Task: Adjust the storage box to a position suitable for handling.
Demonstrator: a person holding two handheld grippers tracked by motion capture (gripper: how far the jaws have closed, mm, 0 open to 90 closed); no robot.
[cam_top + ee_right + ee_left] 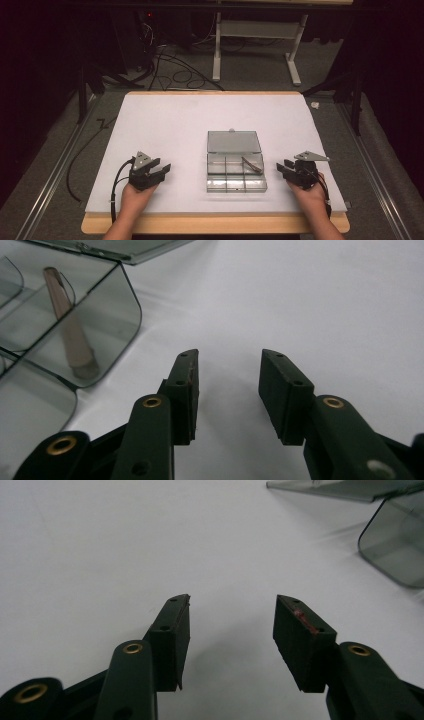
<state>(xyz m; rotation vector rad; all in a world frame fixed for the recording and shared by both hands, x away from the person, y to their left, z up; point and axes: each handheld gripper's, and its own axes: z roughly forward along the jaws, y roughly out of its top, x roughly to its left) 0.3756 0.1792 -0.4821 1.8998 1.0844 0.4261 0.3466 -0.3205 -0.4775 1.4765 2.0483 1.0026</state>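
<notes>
Item: clear box [236,172], lid [234,141] folded open and lying flat on the far side, on a white tabletop [165,120]. It sits between the two hand-held grippers, apart from both.

Contents: one tan stick [252,165], lying slantwise in the far compartment nearest the right hand-held gripper [285,168]. In the right gripper view the stick [70,330] shows ahead and to the left of the jaws, behind the box wall [107,325]. The other compartments look empty, though the clear walls make this hard to judge.

Left hand-held gripper [161,169]: jaws apart, nothing between them, resting low over bare tabletop; the box corner [397,550] lies ahead and to its right.

Right hand-held gripper: jaws apart, nothing between them, just beside the box's near side wall.

Risks, judged:
- The box is light and unheld; a jaw catching its wall would likely slide or tip it.
- The dividers leave little room around the stick; wide jaws may strike a divider before reaching it.
- The stick lies slanted and low, so a pinch at one end may pivot it or drop it.
- The open lid could be knocked by a reach from beyond.

Surroundings: floor cables [180,75] and a white frame [217,50] past the tabletop, well apart. Nothing stands between either hand-held gripper and the box.
</notes>
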